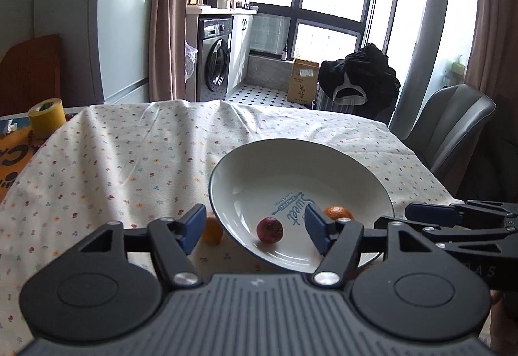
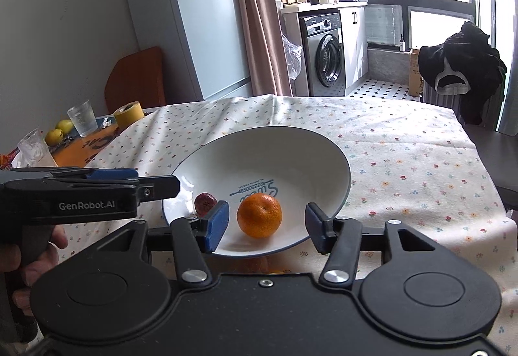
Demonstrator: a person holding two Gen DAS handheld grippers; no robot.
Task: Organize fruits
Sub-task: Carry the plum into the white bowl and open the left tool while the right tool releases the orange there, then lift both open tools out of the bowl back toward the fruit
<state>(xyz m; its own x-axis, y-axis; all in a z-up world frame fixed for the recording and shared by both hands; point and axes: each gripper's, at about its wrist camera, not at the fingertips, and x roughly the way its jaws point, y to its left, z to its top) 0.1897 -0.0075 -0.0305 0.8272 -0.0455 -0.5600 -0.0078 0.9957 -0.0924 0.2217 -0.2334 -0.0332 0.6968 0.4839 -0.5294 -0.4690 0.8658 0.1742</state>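
Left gripper [image 1: 255, 224]: jaws wide apart, holding nothing; it hovers over the near left rim of the bowl [image 1: 226, 168], its left finger outside the rim, its right finger over the inside; the dark red fruit [image 1: 269, 230] lies in the bowl between the fingers, touching neither.

Right gripper [image 2: 267, 224]: jaws also apart, empty; the orange [image 2: 259, 215] sits in the bowl [image 2: 323, 142] between the two blue pads [image 2: 217, 223] with a clear gap on both sides; the dark red fruit [image 2: 205, 203] is just left of it, partly hidden behind the left pad.

In the right wrist view the left gripper comes in from the left edge, held by a hand [image 2: 39, 262], its tip over the bowl's left rim; in the left wrist view the right gripper [image 1: 430, 216] enters from the right, at the bowl's right rim.

A second orange [image 1: 212, 230] lies on the tablecloth [image 1: 129, 161] just outside the bowl's left rim, half hidden behind the left finger; possibly touching the bowl, can't tell from this angle.

Bowl is white with a dark rim and blue print in the bottom, sitting on the flowered tablecloth.

Far left end of the table: yellow tape roll [image 2: 129, 114], two glasses [image 2: 82, 118], two yellow-green fruits [image 2: 60, 132], well apart from the bowl.
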